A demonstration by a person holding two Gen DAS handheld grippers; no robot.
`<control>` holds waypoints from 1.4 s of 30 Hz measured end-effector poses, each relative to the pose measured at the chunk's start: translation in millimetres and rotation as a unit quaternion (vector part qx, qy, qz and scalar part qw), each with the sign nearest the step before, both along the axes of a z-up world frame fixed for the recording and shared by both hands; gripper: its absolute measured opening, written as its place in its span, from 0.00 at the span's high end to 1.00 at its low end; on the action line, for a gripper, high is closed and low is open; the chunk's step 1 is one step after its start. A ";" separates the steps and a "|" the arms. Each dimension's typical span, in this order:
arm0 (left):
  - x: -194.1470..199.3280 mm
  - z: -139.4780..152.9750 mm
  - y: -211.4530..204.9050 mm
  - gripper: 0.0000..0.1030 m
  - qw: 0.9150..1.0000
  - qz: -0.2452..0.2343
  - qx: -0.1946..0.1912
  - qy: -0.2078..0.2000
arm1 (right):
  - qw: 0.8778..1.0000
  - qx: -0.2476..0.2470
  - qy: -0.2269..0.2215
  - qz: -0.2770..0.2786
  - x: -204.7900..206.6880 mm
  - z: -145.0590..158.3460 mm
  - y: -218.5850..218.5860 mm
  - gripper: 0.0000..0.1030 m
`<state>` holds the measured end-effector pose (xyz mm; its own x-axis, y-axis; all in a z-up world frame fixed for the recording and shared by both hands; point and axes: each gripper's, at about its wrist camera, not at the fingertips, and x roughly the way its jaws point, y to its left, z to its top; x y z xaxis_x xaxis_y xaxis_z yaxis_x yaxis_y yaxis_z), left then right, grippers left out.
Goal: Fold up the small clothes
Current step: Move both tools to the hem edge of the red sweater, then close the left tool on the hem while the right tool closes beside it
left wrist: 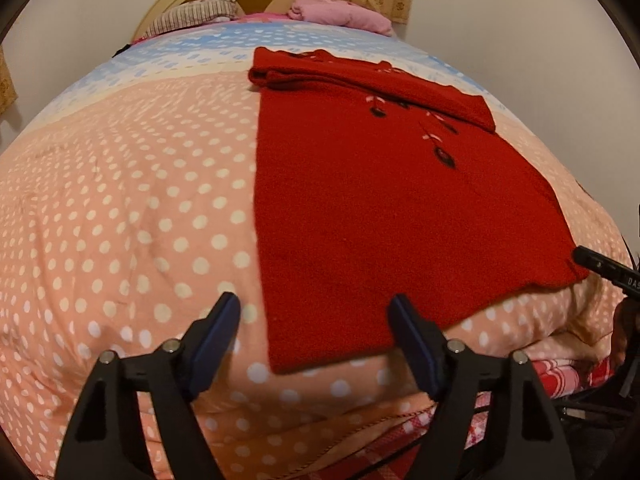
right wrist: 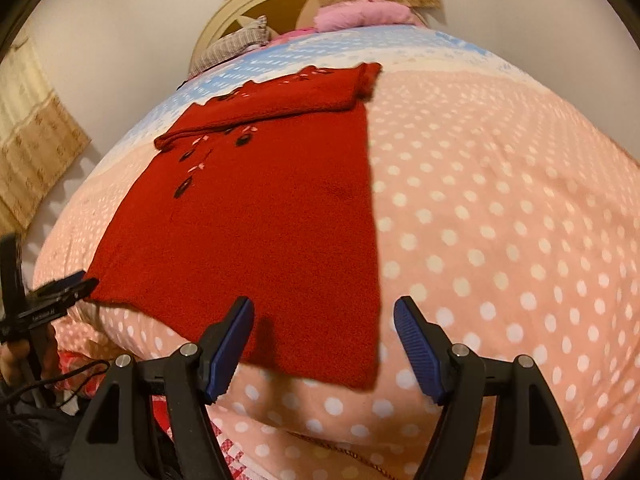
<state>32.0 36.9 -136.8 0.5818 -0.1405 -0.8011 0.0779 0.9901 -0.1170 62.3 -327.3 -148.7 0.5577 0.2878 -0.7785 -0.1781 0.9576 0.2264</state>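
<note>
The red knitted sweater with dark embroidered flowers [left wrist: 400,208] lies flat on the peach polka-dot quilt [left wrist: 120,208] of the bed, its sleeves already folded across the far end so the body forms a long rectangle running from near to far. The hem lies at the near edge of the quilt.

The left gripper [left wrist: 314,318] hovers over the hem's near left corner, jaws apart with nothing pinched between them. The right gripper [right wrist: 324,320] hovers over the near right corner, jaws likewise spread and not pressing on the cloth.

The step in hand looks like taking the hem to fold it up toward the collar. To do it well, each gripper should come down so one finger slides under the hem corner and the other lands on top, catching every layer. Both should close together, lift evenly and carry the hem straight away, keeping the edge taut so it lands square on the folded sleeves.

At the far end a striped pillow [left wrist: 192,16] and a pink bundle [left wrist: 340,12] rest by the headboard.
</note>
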 end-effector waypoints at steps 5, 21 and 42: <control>-0.7 3.0 5.8 0.44 1.000 -0.006 -0.024 0.004 | 1.000 0.019 0.003 0.006 -2.7 -0.9 -1.2 0.29; -1.9 1.8 15.9 0.66 0.999 0.005 -0.032 -0.008 | 0.996 0.085 0.016 0.021 -10.9 -8.4 -4.6 0.75; 18.5 40.2 37.1 0.94 0.991 -0.017 -0.116 -0.064 | 0.983 0.173 -0.053 0.035 18.2 29.9 -14.1 0.91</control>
<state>50.5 73.9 -96.7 0.6684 -0.3328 -0.6652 0.1390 0.9345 -0.3278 80.5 -341.4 -118.8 0.6007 0.5652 -0.5654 -0.2809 0.8113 0.5127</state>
